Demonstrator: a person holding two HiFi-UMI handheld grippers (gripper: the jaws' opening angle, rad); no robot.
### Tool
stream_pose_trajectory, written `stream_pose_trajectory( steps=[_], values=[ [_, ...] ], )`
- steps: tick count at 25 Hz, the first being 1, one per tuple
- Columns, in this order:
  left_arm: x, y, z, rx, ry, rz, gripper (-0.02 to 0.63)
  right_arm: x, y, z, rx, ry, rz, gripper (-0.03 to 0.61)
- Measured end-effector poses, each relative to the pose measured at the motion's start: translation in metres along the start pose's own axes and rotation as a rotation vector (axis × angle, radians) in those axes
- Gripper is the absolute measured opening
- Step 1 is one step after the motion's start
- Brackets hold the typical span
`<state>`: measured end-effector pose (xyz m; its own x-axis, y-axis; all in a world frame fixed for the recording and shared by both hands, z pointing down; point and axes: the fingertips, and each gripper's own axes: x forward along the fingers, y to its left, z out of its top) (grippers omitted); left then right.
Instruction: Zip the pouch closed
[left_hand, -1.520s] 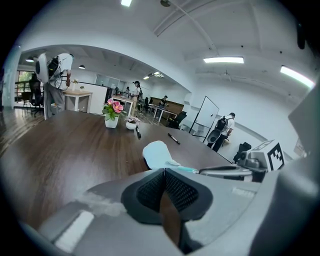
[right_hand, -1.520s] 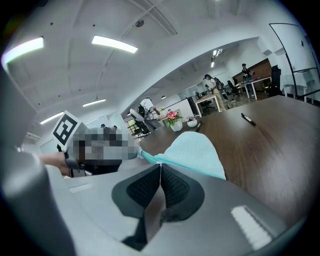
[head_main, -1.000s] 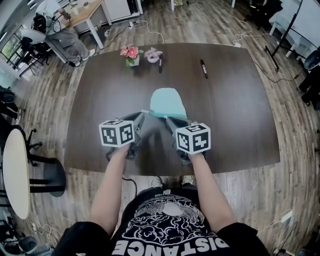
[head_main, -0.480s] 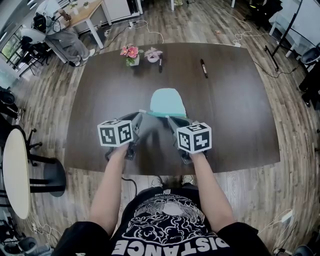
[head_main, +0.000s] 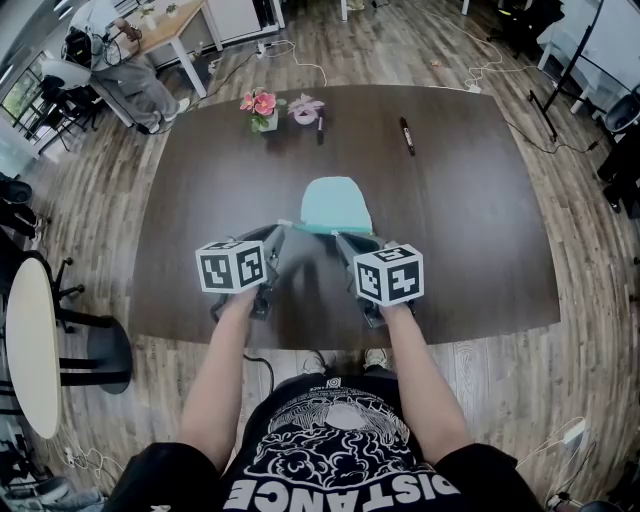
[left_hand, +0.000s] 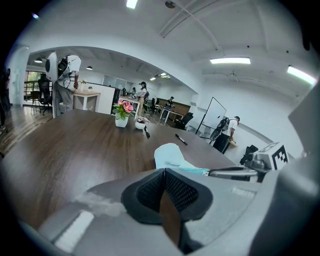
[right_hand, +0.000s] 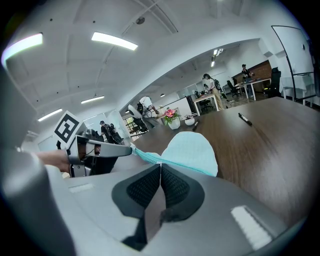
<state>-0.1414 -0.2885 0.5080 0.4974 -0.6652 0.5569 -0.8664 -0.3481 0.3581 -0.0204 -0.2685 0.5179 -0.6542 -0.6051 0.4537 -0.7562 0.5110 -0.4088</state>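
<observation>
A light teal pouch (head_main: 335, 205) lies flat on the dark brown table (head_main: 470, 220), its zipper edge facing me. My left gripper (head_main: 281, 230) is shut on the left end of that edge; the right gripper view shows this grip, the left gripper (right_hand: 127, 148) pinching the zipper tape. My right gripper (head_main: 340, 240) is shut about midway along the zipper, where the pull sits hidden between its pads. In the left gripper view the pouch (left_hand: 169, 154) rises just behind the shut left gripper (left_hand: 163, 171), and the right gripper (left_hand: 210, 173) holds the teal edge.
At the table's far side stand a small pot of pink flowers (head_main: 262, 108), a pale pink dish (head_main: 306, 110) and two dark markers (head_main: 407, 136). The table's near edge (head_main: 330, 340) runs under my hands. A round white side table (head_main: 30, 345) stands at the left.
</observation>
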Motion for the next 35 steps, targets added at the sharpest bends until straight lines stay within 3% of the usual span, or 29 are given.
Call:
stream_pose_trajectory(
  steps=[15,35],
  values=[
    [-0.008,0.014,-0.002,-0.016,-0.011,0.052,0.008,-0.004,-0.005,-0.004,0.015,-0.003,-0.014,0.006],
    [-0.005,0.017,-0.006,-0.026,-0.007,0.058,0.008,-0.01,-0.018,-0.006,0.038,-0.003,-0.042,0.008]
  ],
)
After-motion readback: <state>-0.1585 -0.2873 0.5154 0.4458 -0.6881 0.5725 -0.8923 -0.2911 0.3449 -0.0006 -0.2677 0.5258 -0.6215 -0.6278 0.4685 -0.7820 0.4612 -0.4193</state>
